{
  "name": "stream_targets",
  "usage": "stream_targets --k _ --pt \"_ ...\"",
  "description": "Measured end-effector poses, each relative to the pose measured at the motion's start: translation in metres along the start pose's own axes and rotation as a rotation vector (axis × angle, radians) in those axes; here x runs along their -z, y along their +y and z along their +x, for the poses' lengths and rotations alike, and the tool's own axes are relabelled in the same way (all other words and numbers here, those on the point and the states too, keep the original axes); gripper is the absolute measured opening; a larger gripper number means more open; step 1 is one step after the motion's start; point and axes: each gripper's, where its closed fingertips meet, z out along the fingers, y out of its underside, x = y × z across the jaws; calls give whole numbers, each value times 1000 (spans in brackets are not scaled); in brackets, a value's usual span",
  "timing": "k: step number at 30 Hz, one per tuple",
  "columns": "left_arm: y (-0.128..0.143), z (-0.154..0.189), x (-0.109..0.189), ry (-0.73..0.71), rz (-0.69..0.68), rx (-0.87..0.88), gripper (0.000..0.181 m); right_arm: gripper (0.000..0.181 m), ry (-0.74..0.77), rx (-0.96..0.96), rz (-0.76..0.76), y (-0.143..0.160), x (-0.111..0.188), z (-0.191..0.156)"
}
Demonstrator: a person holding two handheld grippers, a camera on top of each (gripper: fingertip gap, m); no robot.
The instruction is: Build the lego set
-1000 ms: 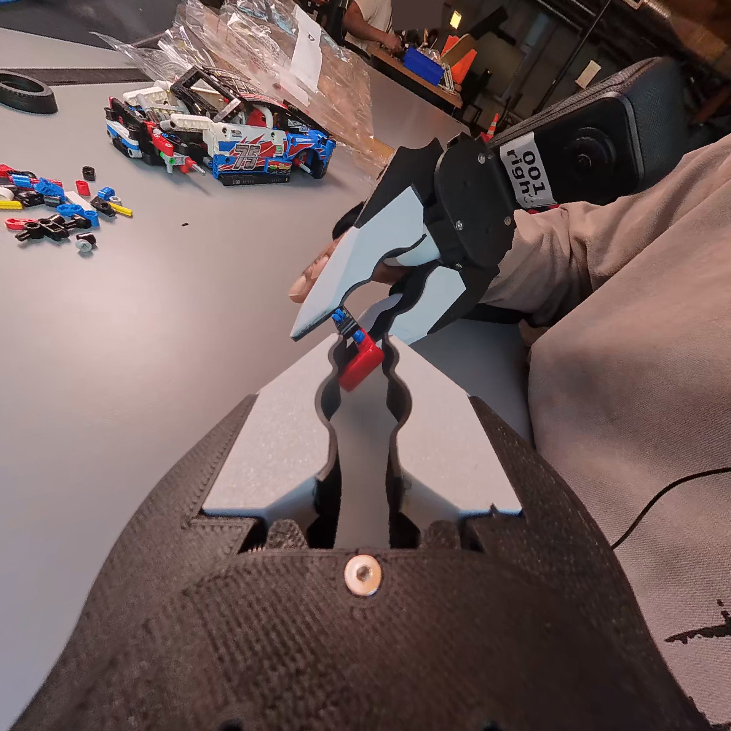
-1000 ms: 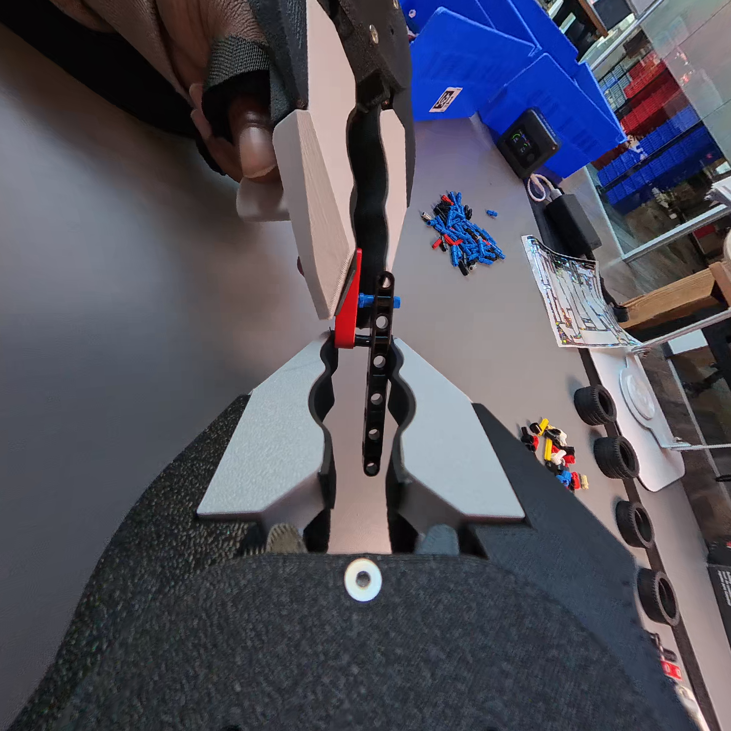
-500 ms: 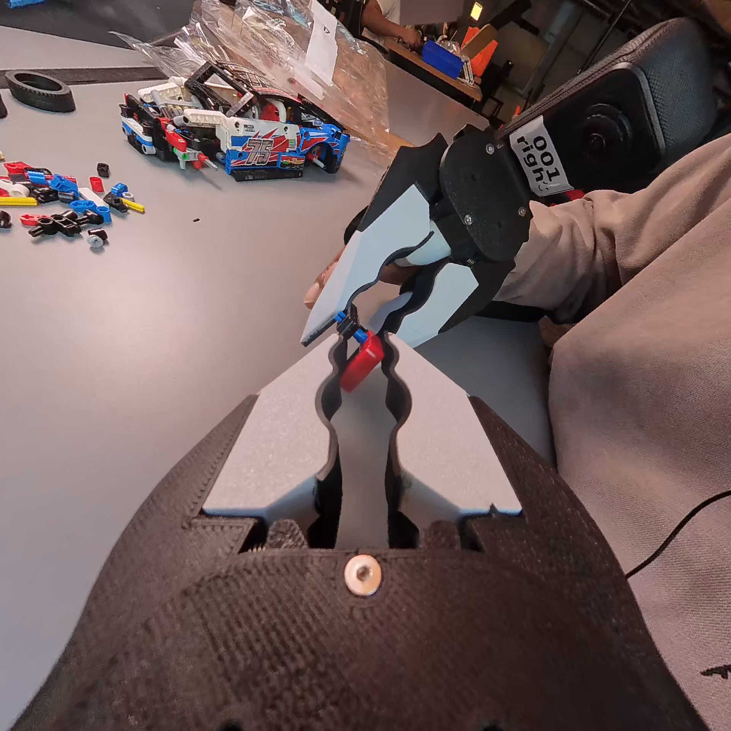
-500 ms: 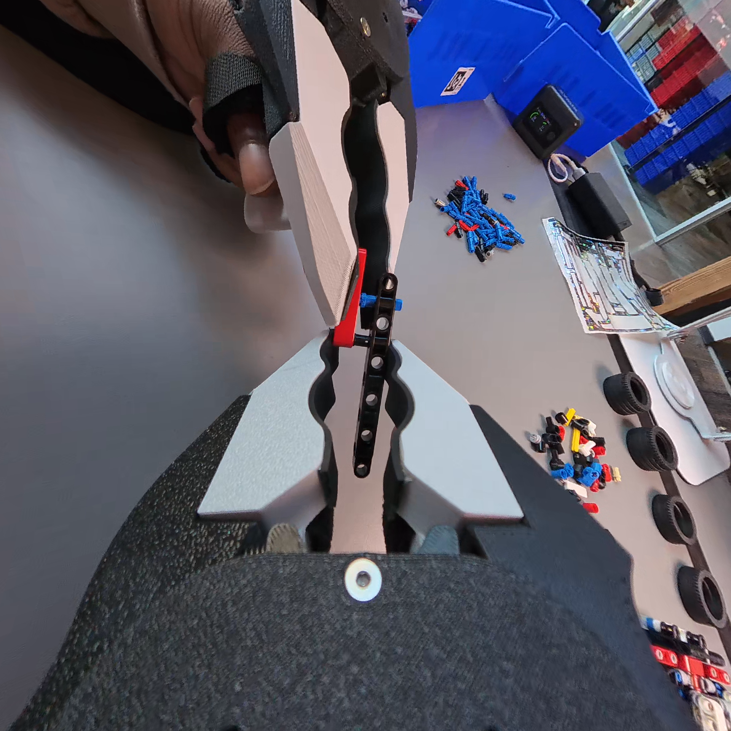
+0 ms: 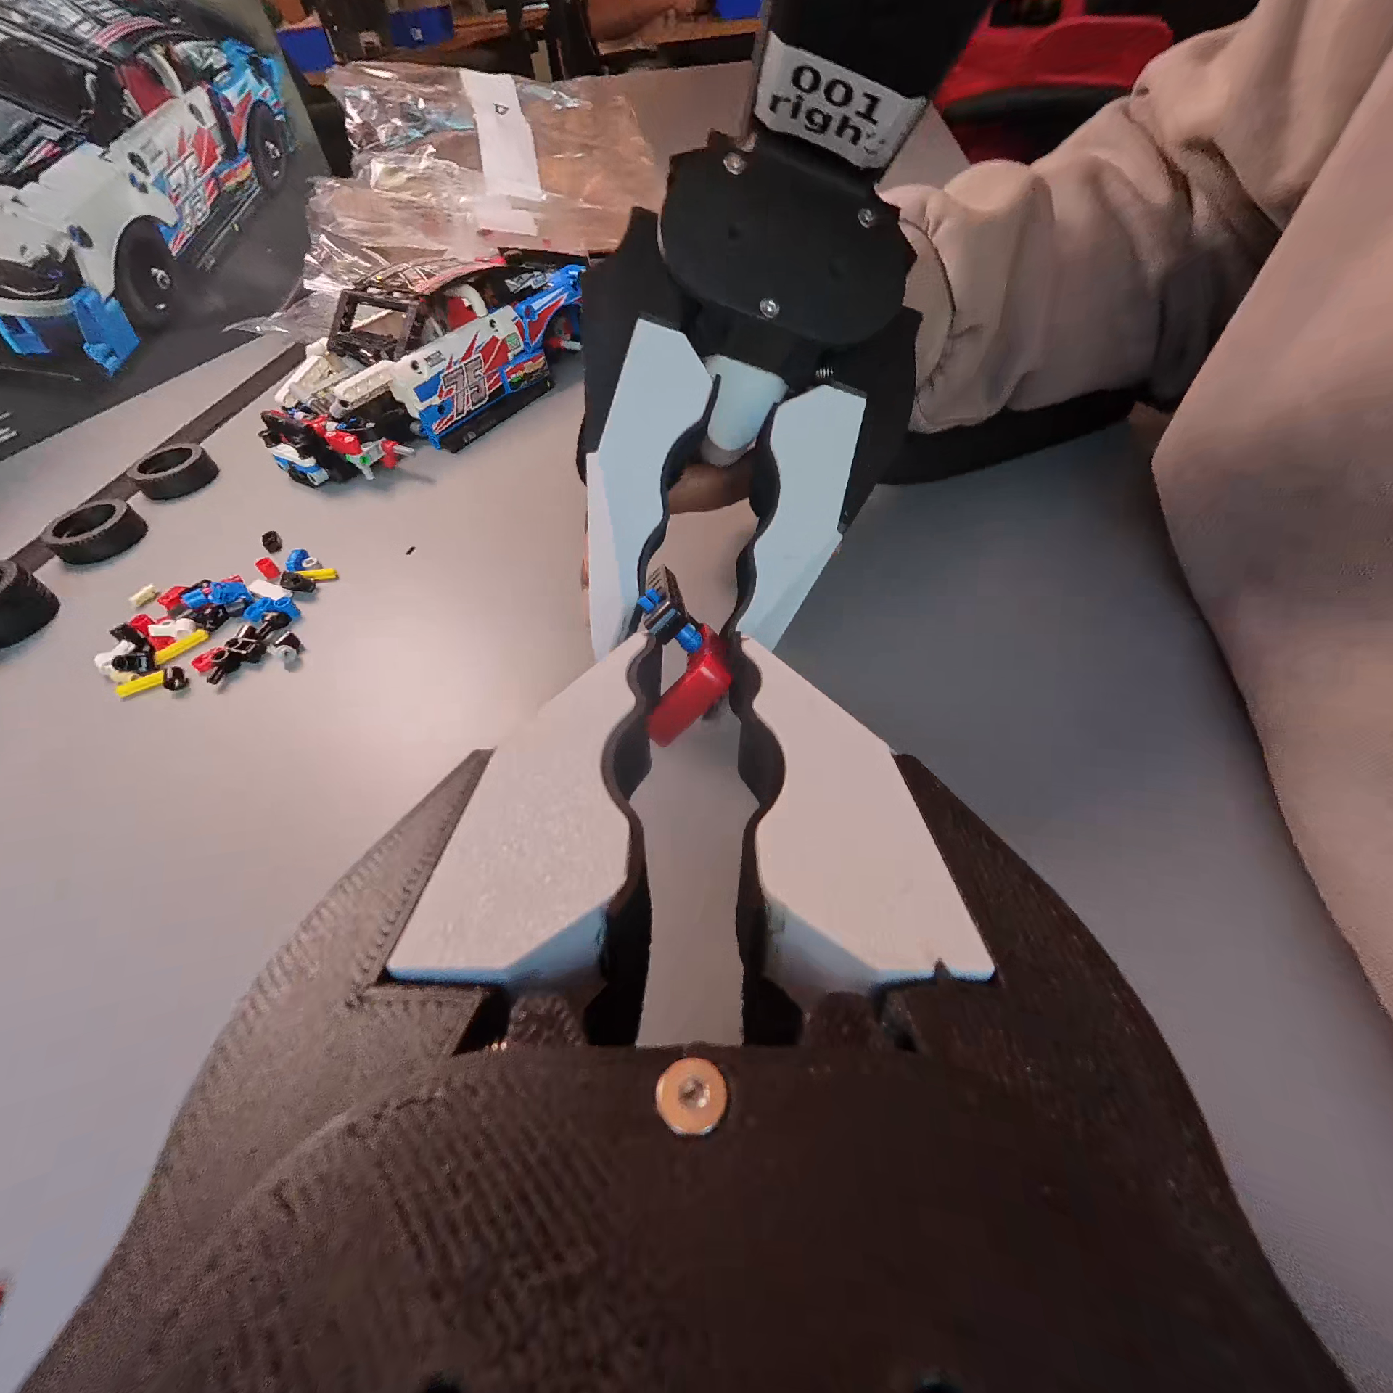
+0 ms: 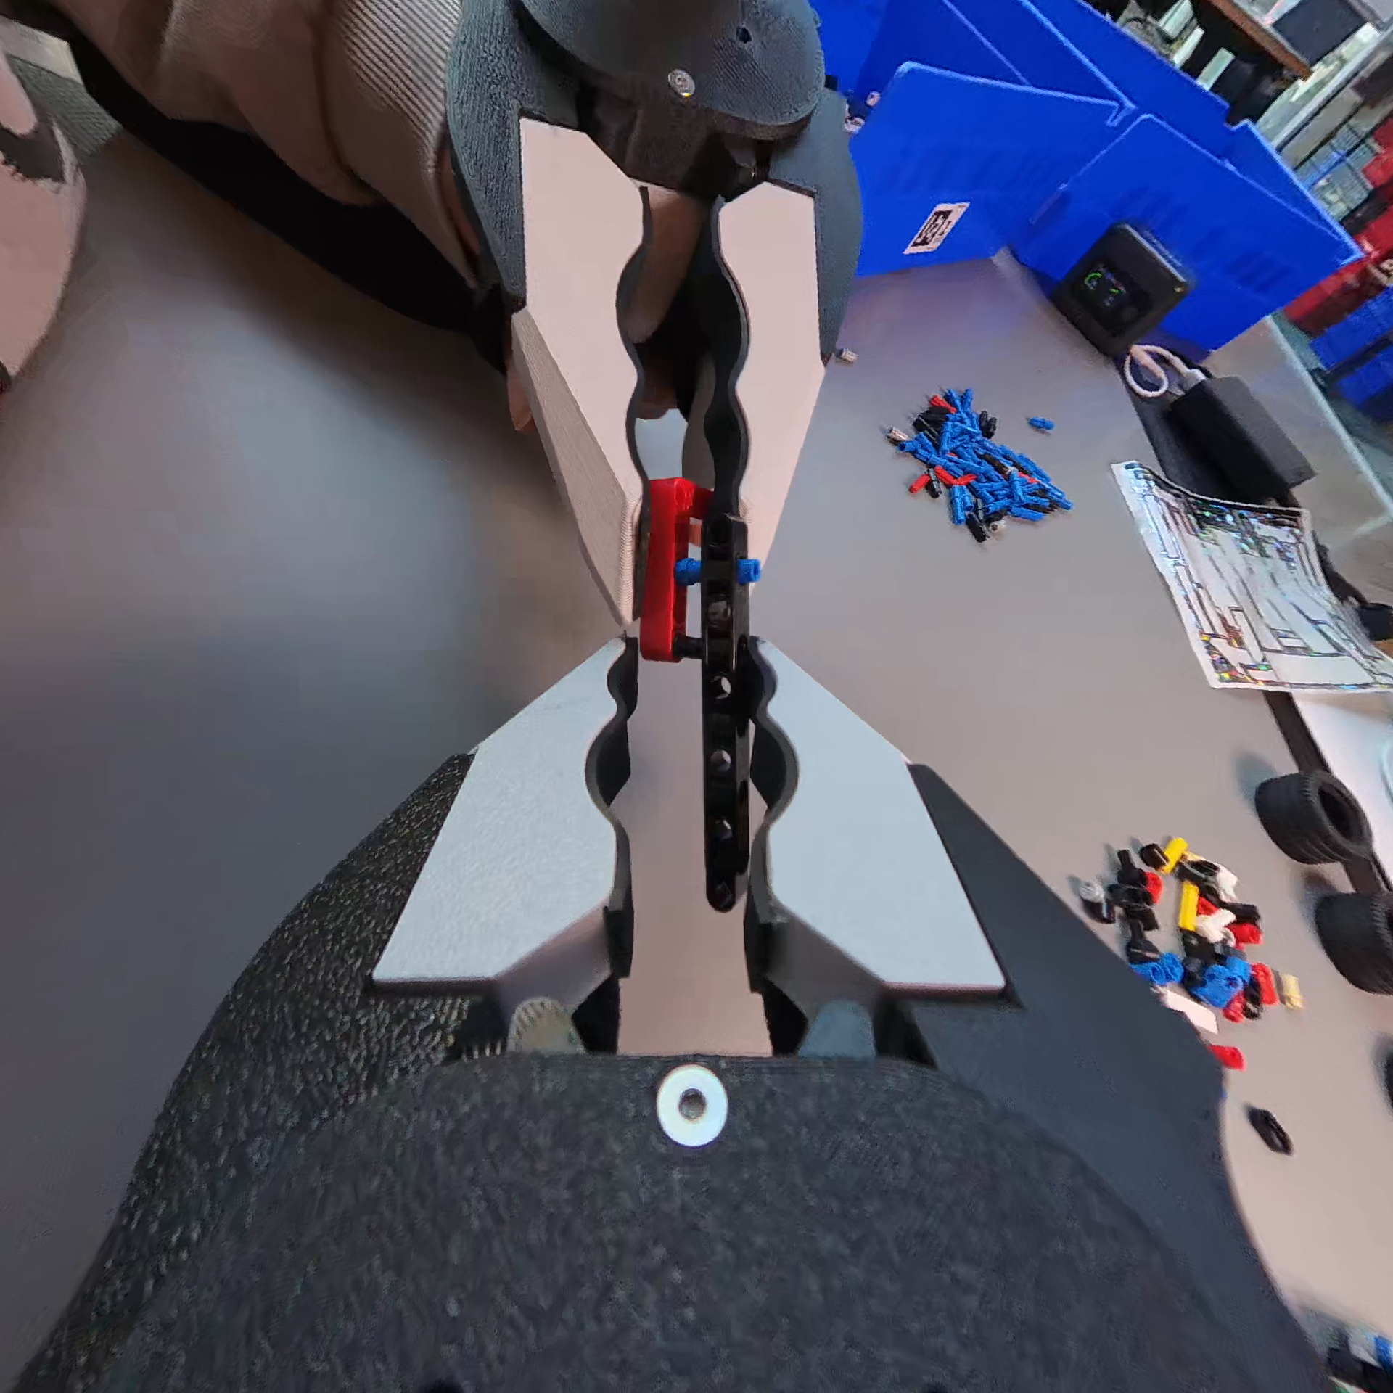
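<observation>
A grey tabletop (image 5: pixel 422 754) carries a partly built race car model (image 5: pixel 430 369), with clear plastic bags (image 5: pixel 467 151) behind it and loose black tyres (image 5: pixel 98 520) to its left. Near the tyres lies a small heap of mixed pieces (image 5: pixel 211 626). Farther along lie a pile of blue pins (image 6: pixel 976 475), a sticker sheet (image 6: pixel 1251 580) and blue bins (image 6: pixel 1055 151).

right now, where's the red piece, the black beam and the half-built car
red piece (image 5: pixel 687 690), left wrist view, its flat face
black beam (image 6: pixel 724 754), right wrist view, mid-length
half-built car (image 5: pixel 460 369), left wrist view, its side panel
</observation>
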Motion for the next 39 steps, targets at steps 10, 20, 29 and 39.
stream_targets --k 10,20,29,39 --pt "38 5 -12 23 -249 -120 18 19 -46 155 -194 28 1 -16" --pt "60 9 -15 46 -371 -152 15 27 -239 -74 -156 35 8 -33" --pt "54 8 -11 81 -329 -26 19 18 -243 -152 -105 31 7 -28" --pt "62 8 -12 94 -380 -79 7 8 -237 -142 -88 28 3 -28"
